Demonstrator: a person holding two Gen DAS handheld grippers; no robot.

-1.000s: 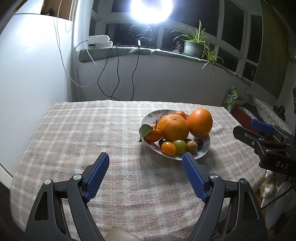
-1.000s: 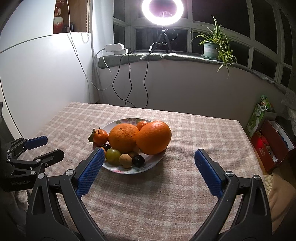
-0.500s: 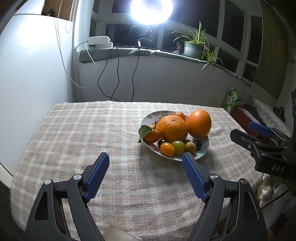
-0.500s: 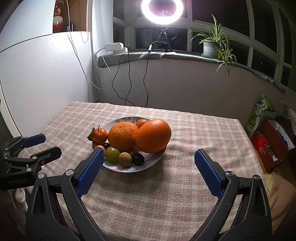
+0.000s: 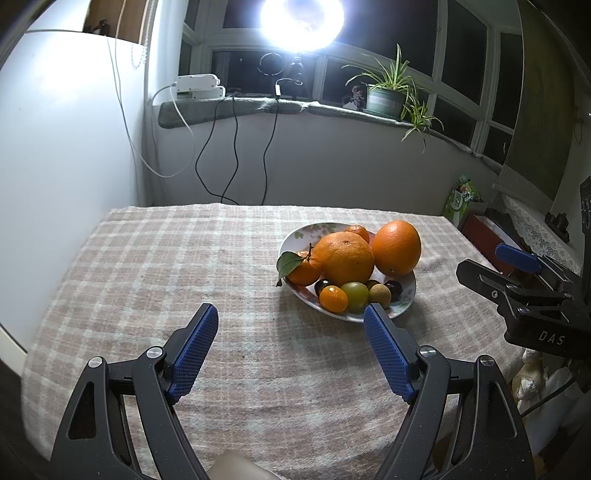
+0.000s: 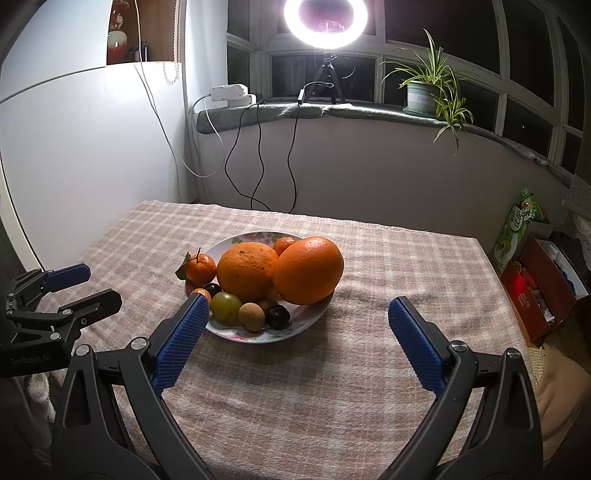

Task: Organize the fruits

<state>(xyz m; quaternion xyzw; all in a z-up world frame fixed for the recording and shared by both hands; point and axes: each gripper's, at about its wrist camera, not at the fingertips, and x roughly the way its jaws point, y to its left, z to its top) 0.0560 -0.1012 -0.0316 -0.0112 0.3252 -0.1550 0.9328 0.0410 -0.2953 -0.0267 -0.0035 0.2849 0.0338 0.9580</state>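
A flowered plate [image 5: 406,301] [image 6: 236,334] on the checked tablecloth holds two big oranges [image 5: 347,258] [image 6: 308,269], a leafy mandarin [image 5: 303,267] [image 6: 200,267], and several small fruits: a green one [image 6: 226,307], a brown one [image 6: 251,316], dark ones [image 6: 277,316]. My left gripper [image 5: 291,347] is open and empty, low over the cloth, left of and in front of the plate. My right gripper [image 6: 297,332] is open and empty, just in front of the plate. Each gripper shows at the edge of the other's view [image 5: 517,284] [image 6: 62,295].
The tablecloth [image 5: 166,266] covers the table up to the white wall at left. Cables hang from the windowsill behind. A potted plant [image 6: 424,92] and ring light [image 6: 325,22] stand on the sill. Boxes and a bag [image 6: 532,273] sit beside the table on the right.
Both grippers have shifted slightly; the plate sits a little lower and closer in the right wrist view. Both stay open and empty.
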